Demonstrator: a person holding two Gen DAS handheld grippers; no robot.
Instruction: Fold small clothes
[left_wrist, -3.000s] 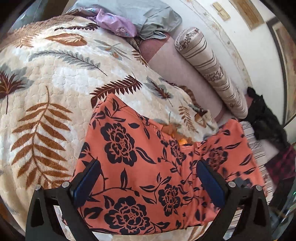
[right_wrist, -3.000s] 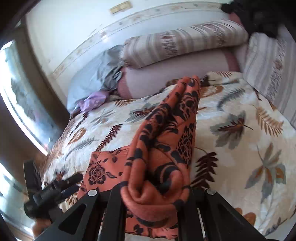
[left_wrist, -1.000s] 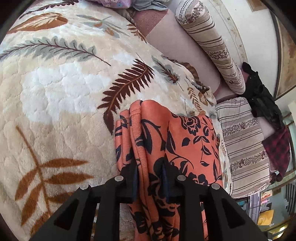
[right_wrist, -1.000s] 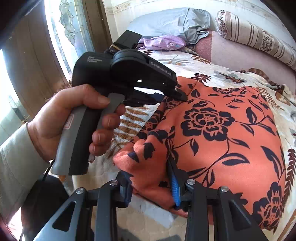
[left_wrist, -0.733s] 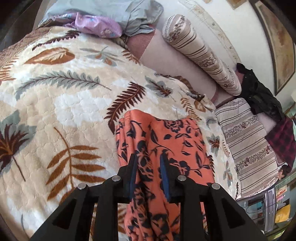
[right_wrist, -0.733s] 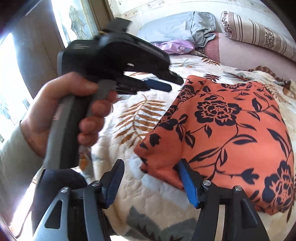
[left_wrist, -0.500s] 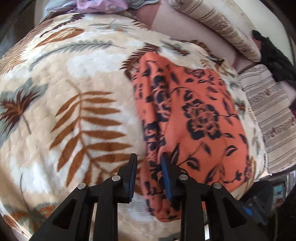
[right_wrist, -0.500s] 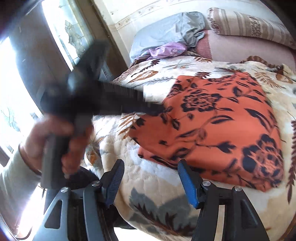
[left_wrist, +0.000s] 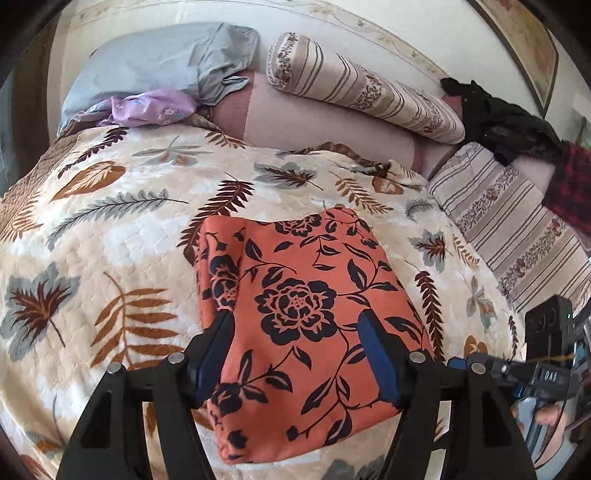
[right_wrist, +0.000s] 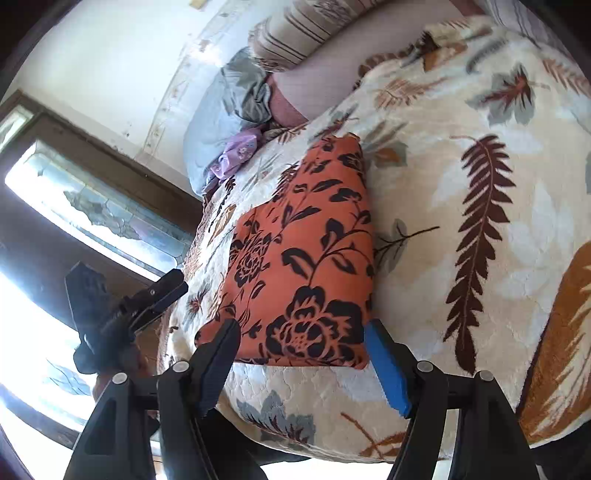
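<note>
Left wrist view shows the cream quilted blanket with a leaf print (left_wrist: 110, 229) covering the bed, a soft flat base for folding. At its centre lies the orange garment with black flowers (left_wrist: 303, 295), folded into a compact rectangle. At six o'clock the left gripper (left_wrist: 295, 350) hangs over it, jaws spread, holding nothing. Likewise the right gripper (right_wrist: 303, 362) is spread empty at the garment's near edge, so this fold looks finished.

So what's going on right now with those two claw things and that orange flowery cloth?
Left gripper open, right gripper open, neither holding anything. Orange floral garment lies folded flat on the leaf-print blanket. Nothing in the way.
</note>
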